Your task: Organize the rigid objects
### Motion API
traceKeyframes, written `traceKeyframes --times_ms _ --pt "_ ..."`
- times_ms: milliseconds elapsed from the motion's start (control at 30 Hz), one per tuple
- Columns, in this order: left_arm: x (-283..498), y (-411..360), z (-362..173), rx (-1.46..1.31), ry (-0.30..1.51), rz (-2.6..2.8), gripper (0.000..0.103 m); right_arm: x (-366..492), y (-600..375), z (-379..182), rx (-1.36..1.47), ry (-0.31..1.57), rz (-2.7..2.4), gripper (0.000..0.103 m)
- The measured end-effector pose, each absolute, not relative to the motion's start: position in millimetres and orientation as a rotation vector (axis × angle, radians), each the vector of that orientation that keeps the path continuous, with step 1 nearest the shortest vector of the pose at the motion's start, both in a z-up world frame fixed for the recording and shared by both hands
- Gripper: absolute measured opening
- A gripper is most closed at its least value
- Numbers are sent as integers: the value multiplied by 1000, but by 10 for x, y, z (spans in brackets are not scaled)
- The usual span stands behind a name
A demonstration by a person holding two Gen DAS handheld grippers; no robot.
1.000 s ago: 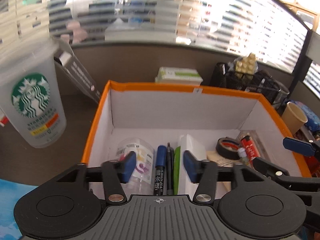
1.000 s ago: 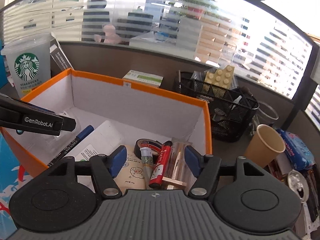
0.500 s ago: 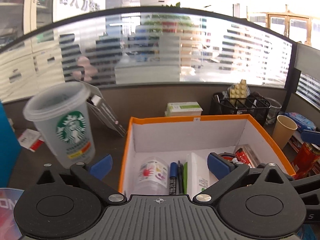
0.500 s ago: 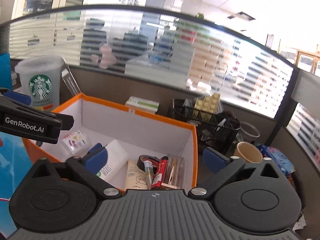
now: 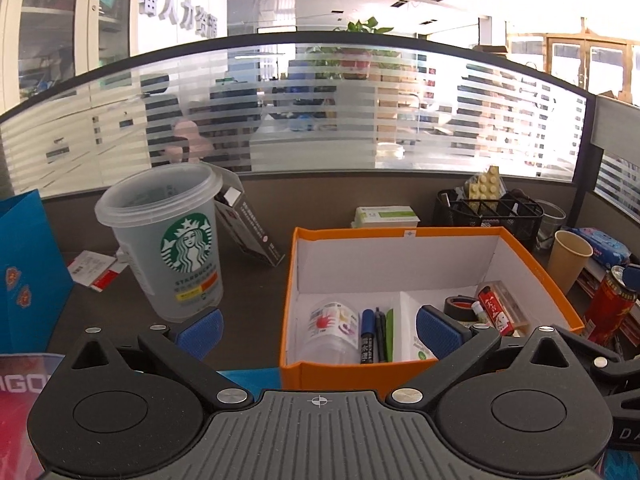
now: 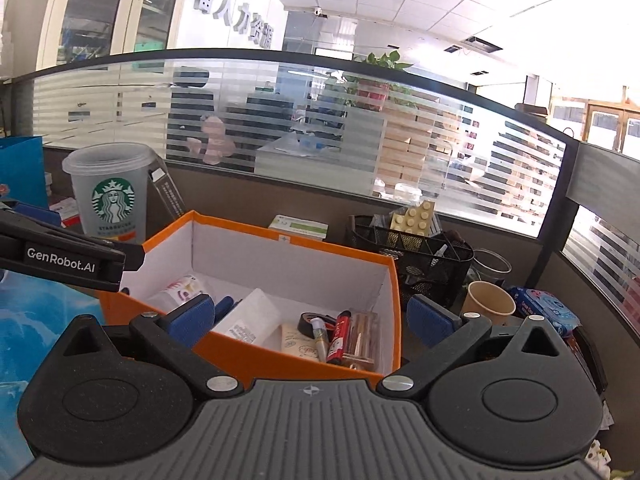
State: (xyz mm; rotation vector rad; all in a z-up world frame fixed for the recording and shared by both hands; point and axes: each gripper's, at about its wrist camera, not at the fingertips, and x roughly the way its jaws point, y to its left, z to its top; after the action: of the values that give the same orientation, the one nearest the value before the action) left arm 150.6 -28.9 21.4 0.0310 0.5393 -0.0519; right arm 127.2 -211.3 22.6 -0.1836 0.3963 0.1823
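Observation:
An orange box (image 5: 400, 233) with a white inside stands on the desk; it also shows in the right wrist view (image 6: 296, 240). In it lie a clear printed cup (image 5: 334, 322), a blue marker (image 5: 367, 336), a white box (image 6: 250, 318), a tape roll (image 6: 314, 322), a red tube (image 6: 339, 336) and a clear case (image 6: 362, 338). My left gripper (image 5: 318, 330) is open and empty, above the box's near edge. My right gripper (image 6: 310, 316) is open and empty, above the box's near right corner.
A Starbucks cup (image 5: 172, 244) stands left of the box. A black mesh organizer (image 6: 412, 260), a paper cup (image 6: 490, 300) and a red can (image 5: 608, 306) are to the right. A blue bag (image 5: 28, 272) stands at the far left. A partition wall runs behind.
Both grippers have opened wide and pulled back and up from the box. The things in the box stay where they were.

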Motion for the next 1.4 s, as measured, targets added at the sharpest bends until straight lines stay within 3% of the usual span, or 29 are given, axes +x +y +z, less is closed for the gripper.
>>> traceKeyframes --times_ms 1400 --pt "880 -37 303 42 443 17 103 969 -1818 104 -39 398 209 103"
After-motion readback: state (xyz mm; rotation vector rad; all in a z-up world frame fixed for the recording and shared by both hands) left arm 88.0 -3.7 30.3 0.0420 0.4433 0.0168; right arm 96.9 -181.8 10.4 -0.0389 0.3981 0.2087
